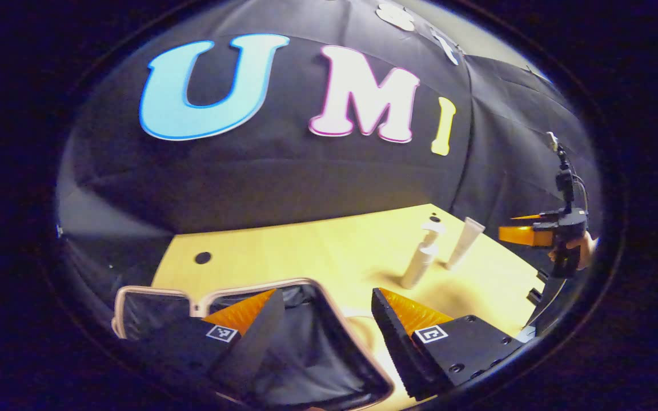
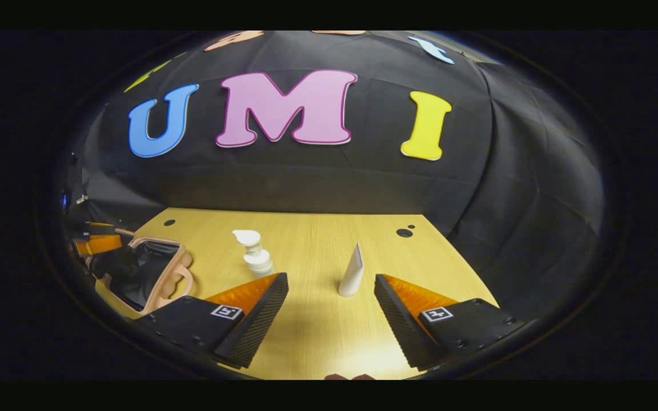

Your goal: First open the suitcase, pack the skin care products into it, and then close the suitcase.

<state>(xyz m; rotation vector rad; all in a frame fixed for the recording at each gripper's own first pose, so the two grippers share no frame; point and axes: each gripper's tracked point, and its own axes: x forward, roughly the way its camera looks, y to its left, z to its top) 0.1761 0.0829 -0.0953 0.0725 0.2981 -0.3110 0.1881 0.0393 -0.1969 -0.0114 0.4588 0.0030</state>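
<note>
Left tongs (image 1: 326, 319) gape over open suitcase (image 1: 329, 365); pump bottle (image 2: 256, 254), tube (image 2: 353, 274) upright.

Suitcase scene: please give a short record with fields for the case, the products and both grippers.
suitcase: pink-rimmed case with dark lining, lid open, on the light wooden table
pump bottle: white plastic, upright, outside the case
tube: white squeeze tube, standing on its cap, outside the case
left gripper: open, above the case
right gripper: open, facing the tube

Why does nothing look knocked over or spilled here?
Because nothing is. The pump bottle and tube stand upright on the table, apart from each other. The suitcase lies open. Nothing looks spilled or broken.
</note>
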